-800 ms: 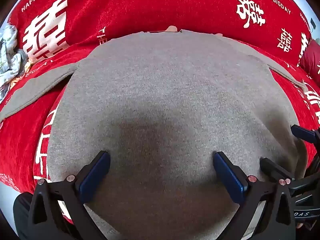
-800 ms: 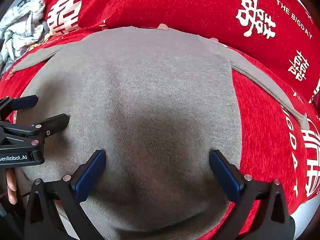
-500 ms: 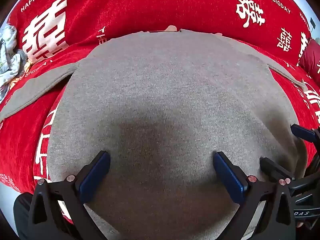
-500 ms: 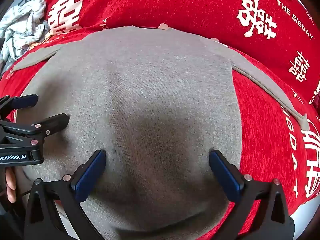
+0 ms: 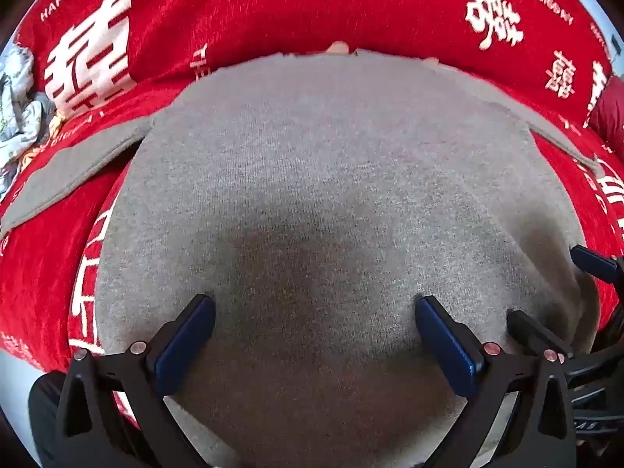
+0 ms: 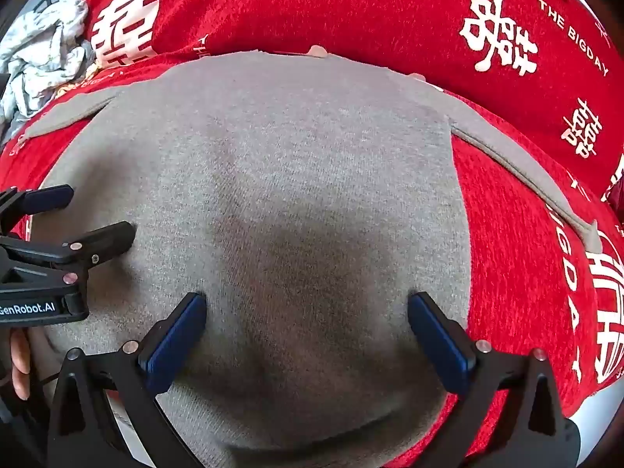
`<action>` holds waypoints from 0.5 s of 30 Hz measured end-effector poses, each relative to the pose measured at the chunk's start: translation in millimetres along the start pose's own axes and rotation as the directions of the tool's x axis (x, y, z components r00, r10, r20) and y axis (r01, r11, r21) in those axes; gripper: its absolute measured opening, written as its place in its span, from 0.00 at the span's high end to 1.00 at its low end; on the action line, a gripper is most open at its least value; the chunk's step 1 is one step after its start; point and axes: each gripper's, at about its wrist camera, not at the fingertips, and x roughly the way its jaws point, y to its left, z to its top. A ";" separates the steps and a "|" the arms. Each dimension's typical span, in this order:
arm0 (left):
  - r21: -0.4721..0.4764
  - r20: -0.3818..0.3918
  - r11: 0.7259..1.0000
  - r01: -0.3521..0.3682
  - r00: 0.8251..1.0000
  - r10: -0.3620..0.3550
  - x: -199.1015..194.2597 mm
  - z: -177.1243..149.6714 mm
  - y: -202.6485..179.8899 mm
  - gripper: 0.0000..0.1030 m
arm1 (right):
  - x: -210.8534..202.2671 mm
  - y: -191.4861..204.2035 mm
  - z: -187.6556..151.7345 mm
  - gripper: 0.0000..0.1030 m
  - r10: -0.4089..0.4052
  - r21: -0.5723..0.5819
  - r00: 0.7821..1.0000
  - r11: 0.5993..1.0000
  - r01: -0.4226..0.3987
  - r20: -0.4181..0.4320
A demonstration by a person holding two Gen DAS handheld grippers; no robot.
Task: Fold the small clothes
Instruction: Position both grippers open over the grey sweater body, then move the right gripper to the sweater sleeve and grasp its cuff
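Note:
A small grey knit sweater (image 5: pixel 319 179) lies flat on a red cloth, sleeves spread to both sides; it also shows in the right wrist view (image 6: pixel 296 179). My left gripper (image 5: pixel 312 312) is open, its blue pads resting on the sweater's near hem area. My right gripper (image 6: pixel 306 308) is open over the same hem, further right. The right gripper's fingers (image 5: pixel 538 331) show at the right edge of the left wrist view; the left gripper's fingers (image 6: pixel 105 238) show at the left of the right wrist view. Neither holds anything.
The red cloth (image 5: pixel 273 4) with white characters and "THE BIGDAY" text covers the surface and rises at the back. A crumpled pale patterned garment (image 6: pixel 43 54) lies at the far left. The near edge of the surface (image 6: pixel 596 401) is at the bottom right.

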 end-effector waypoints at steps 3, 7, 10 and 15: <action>0.034 -0.057 0.999 -0.019 0.998 0.021 -4.1 7.4 -6.3 0.00 | -3.1 0.8 7.1 0.00 -0.006 -0.029 1.000 1.000 0.005 -0.013; 0.112 0.023 0.992 -0.060 0.998 0.057 -30.4 17.8 -24.3 0.00 | -33.7 -12.5 21.3 0.00 0.040 0.010 0.993 0.999 -0.041 0.115; 0.155 0.032 0.986 -0.057 0.998 0.052 -45.1 39.2 -40.5 0.00 | -57.3 -37.6 42.5 0.00 0.023 0.076 0.986 0.996 -0.036 0.164; 0.183 0.044 0.982 -0.044 0.998 0.037 -50.0 75.0 -67.4 0.00 | -76.9 -106.6 63.4 0.00 0.017 0.273 0.987 0.960 -0.060 0.157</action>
